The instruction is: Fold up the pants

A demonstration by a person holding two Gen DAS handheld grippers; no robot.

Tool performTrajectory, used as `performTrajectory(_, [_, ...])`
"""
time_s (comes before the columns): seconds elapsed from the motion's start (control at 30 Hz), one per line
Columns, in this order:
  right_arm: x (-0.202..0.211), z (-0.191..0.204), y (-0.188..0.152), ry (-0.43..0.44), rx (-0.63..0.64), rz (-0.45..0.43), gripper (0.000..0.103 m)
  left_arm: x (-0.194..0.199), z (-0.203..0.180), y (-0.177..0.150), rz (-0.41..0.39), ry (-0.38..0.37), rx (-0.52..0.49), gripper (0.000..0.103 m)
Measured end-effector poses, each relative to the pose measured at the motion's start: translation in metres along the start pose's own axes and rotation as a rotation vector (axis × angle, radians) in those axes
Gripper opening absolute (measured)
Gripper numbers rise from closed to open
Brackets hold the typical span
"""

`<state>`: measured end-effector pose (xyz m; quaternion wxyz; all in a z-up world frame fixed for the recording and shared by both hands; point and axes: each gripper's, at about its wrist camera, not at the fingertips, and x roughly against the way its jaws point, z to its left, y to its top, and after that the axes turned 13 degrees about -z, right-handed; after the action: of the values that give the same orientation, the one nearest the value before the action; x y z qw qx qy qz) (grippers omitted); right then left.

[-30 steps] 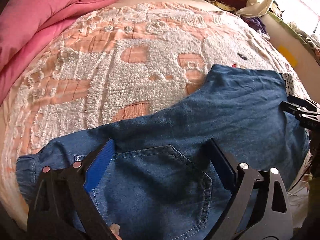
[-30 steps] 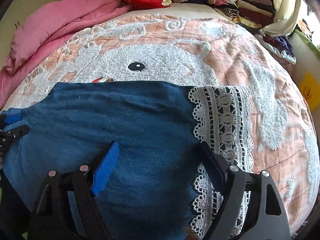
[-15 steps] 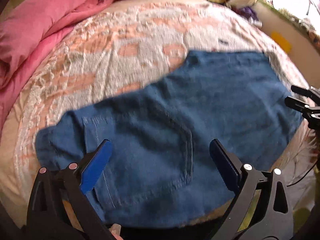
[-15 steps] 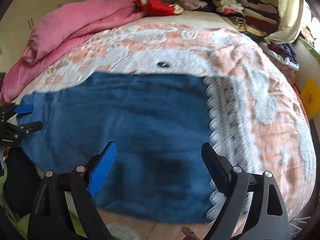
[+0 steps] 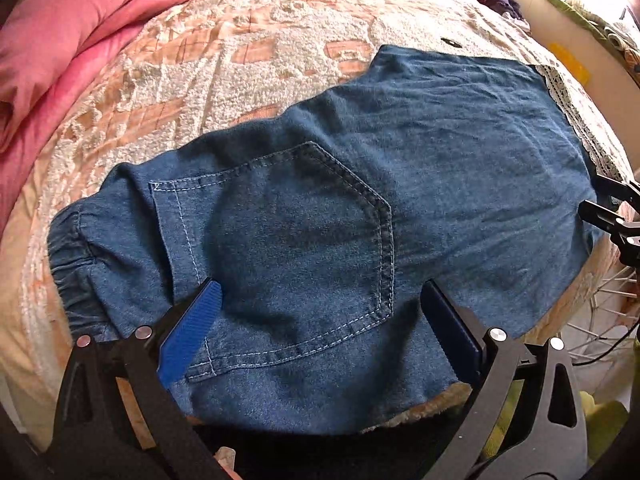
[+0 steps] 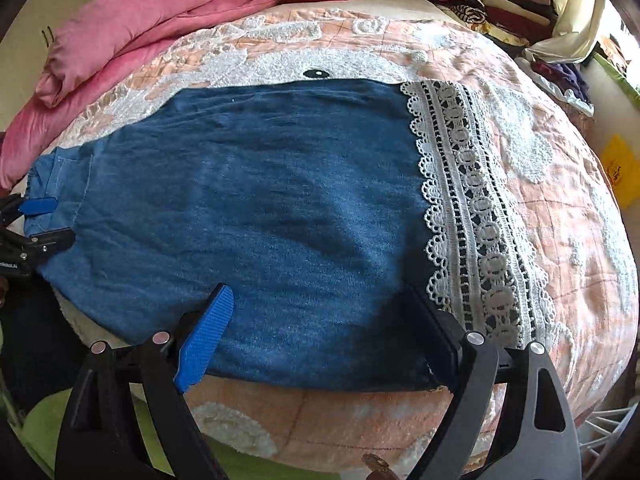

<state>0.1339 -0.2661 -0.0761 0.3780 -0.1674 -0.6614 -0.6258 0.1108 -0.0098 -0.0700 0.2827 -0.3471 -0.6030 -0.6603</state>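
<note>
Blue denim pants (image 5: 360, 200) lie flat on the bed, folded leg on leg. The elastic waistband (image 5: 72, 272) is at the left and a back pocket (image 5: 288, 248) faces up. The white lace hem (image 6: 472, 220) ends the legs on the right. My left gripper (image 5: 320, 286) hangs open over the pocket near the bed's front edge, with nothing between its fingers. My right gripper (image 6: 320, 292) is open over the near edge of the leg (image 6: 260, 220), just left of the lace, gripping nothing. Each gripper shows at the side of the other's view.
The peach and white tufted bedspread (image 5: 200, 80) covers the bed. A pink duvet (image 6: 140, 32) is bunched along the far left. Stacked clothes (image 6: 500, 4) line the back right. A white wire rack (image 5: 600, 312) stands beside the bed at the lower right.
Both grippers have drawn back toward the bed's front edge, so more of the pants and the near edge of the bed show. The pants lie as before.
</note>
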Motion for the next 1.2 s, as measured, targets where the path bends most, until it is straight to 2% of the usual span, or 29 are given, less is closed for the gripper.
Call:
performTrajectory(0.1, [0.007, -0.002, 0.001, 0.022, -0.027, -0.016, 0.086, 0.006, -0.001, -0.001, -0.014, 0.001, 0.008, 0.093])
performTrajectory(0.2, [0.017, -0.001, 0.003, 0.039, -0.033, -0.041, 0.091, 0.011, -0.004, -0.001, -0.029, -0.001, 0.013, 0.093])
performTrajectory(0.5, [0.045, 0.001, 0.008, 0.046, -0.019, -0.106, 0.095, 0.032, -0.024, 0.008, -0.090, -0.023, -0.012, 0.093])
performTrajectory(0.7, [0.064, -0.007, 0.011, 0.032, -0.042, -0.157, 0.095, 0.048, -0.041, 0.022, -0.149, -0.040, -0.038, 0.093])
performTrajectory(1.2, [0.109, -0.045, 0.011, -0.032, -0.099, -0.252, 0.095, 0.073, -0.080, 0.061, -0.238, -0.069, -0.111, 0.093])
